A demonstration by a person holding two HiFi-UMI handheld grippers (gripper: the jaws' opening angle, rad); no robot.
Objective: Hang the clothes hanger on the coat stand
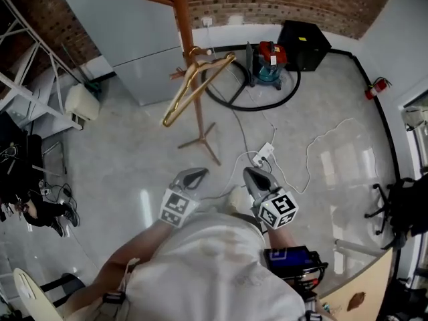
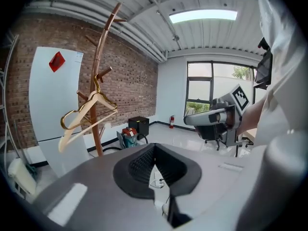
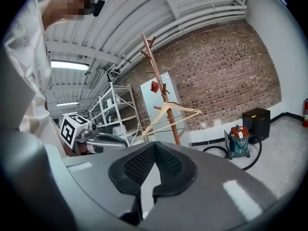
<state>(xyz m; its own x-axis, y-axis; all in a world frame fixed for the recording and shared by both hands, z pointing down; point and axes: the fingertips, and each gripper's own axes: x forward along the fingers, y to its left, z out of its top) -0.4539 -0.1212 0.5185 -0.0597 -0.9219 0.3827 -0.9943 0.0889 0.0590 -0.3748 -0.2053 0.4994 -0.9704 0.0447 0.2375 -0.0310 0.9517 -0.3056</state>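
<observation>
The wooden coat stand point(image 1: 180, 25) rises at the top middle of the head view. A pale wooden clothes hanger point(image 1: 195, 85) hangs by its gold hook from one of the stand's pegs, tilted down to the left. My left gripper point(image 1: 197, 174) and right gripper point(image 1: 249, 174) are held side by side close to my body, well short of the stand. Both are shut with nothing in them. The left gripper view shows the hanger point(image 2: 85, 113) on the stand point(image 2: 98, 129) at far left, beyond the left gripper point(image 2: 154, 150). In the right gripper view the hanger point(image 3: 169, 112) lies straight ahead of the right gripper point(image 3: 154, 149).
A red vacuum cleaner point(image 1: 269, 62) with a black hose and a black box point(image 1: 304, 44) stand behind the coat stand. A power strip point(image 1: 263, 155) and cables lie on the floor ahead of me. Metal shelving point(image 1: 27, 79) is at the left, an office chair point(image 1: 401, 209) at the right.
</observation>
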